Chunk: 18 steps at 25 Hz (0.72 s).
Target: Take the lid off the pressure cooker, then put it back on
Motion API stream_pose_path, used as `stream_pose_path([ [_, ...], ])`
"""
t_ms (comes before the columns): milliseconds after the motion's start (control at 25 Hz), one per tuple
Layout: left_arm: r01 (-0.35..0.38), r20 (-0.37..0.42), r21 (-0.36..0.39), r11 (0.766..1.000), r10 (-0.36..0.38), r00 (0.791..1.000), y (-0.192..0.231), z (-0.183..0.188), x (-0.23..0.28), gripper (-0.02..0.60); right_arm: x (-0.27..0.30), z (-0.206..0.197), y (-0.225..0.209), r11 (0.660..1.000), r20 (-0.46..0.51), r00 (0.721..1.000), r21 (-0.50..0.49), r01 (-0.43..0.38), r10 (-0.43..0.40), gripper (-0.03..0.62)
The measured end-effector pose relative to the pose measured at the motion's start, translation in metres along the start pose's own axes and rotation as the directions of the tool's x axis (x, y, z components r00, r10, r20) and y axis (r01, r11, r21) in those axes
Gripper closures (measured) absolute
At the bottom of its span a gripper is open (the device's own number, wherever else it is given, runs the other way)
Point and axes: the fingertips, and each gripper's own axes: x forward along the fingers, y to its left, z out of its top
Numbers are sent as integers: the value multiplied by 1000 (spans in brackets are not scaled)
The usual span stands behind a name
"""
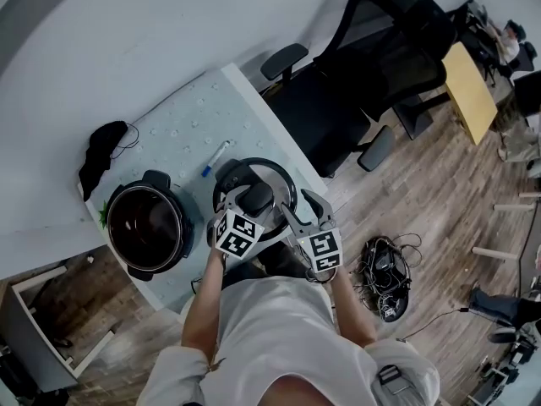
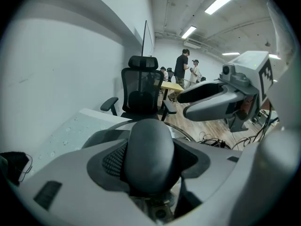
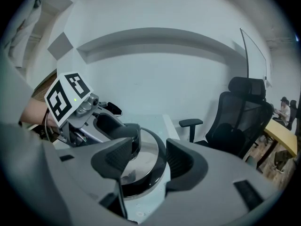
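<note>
The pot [image 1: 149,227] stands open at the left end of the table [image 1: 182,121], its dark inside bare, and everything else lies to its right. Just right of the pot, close beside it but not over it, is the lid [image 1: 276,176], low on the table and apparently resting there. The left gripper [image 1: 254,203] has its jaws clamped on the lid's black knob [image 2: 151,149], one padded face pressed to each side of it. Farther right of the pot, past the lid's far rim, the right gripper [image 1: 307,204] holds its jaws apart. The lid's edge shows in the gap between them but neither jaw touches it.

The relation that matters is that the pot's mouth lies to the left of the held lid. The left gripper is the nearer one and already has the grip, so the return looks like a lift and a short carry leftward, ending centred over the pot.
</note>
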Motion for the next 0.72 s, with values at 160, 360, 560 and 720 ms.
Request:
stream_pose_path([
  [160, -15, -11, -9, 1000, 15, 1000, 1, -15, 10, 307, 7, -13, 0, 1000, -20, 1000, 3, -5, 5, 364],
  [360, -25, -7, -28, 999, 25, 1000, 2, -27, 21, 307, 14, -30, 2, 1000, -50, 999, 5, -17, 17, 364],
  [560, -41, -12, -39, 998, 41, 999, 7, -40, 32, 307, 21, -47, 1, 1000, -76, 997, 6, -13, 13, 364],
  [720, -53, -11, -49, 997, 52, 999, 13, -48, 39, 307, 25, -53, 4, 1000, -89, 996, 9, -17, 18, 364],
])
